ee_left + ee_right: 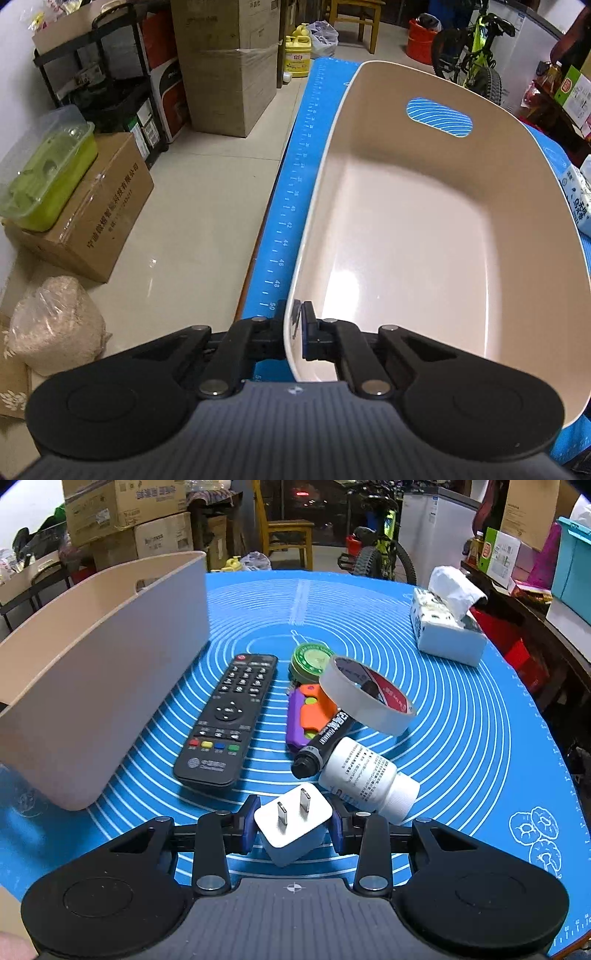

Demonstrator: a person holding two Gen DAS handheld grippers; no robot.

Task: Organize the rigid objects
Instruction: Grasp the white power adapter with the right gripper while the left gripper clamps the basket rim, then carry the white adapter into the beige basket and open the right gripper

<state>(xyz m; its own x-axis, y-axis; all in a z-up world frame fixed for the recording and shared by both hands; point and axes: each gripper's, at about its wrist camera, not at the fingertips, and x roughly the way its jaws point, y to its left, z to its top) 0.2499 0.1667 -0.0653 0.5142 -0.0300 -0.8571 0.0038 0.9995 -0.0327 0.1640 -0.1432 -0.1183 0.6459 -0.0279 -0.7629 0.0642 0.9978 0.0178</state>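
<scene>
My left gripper [295, 325] is shut on the near rim of a beige plastic bin [424, 236], one pad outside the wall and one inside; the bin holds nothing that I can see. In the right wrist view the same bin [96, 672] stands at the left of the blue mat [461, 738]. My right gripper [293, 825] is shut on a white plug adapter [293, 825] with its two prongs pointing away. Beyond it lie a black remote [229, 716], a white pill bottle [369, 779], a black marker [325, 744], a tape roll [365, 698], a purple-orange toy [306, 716] and a green tin [310, 659].
A tissue box [447, 627] stands at the mat's far right. Left of the table, on the floor, are cardboard boxes [96, 218], a green lidded container [44, 173] and a bagged sack [55, 325]. A bicycle [476, 51] and a chair [284, 528] stand beyond the table.
</scene>
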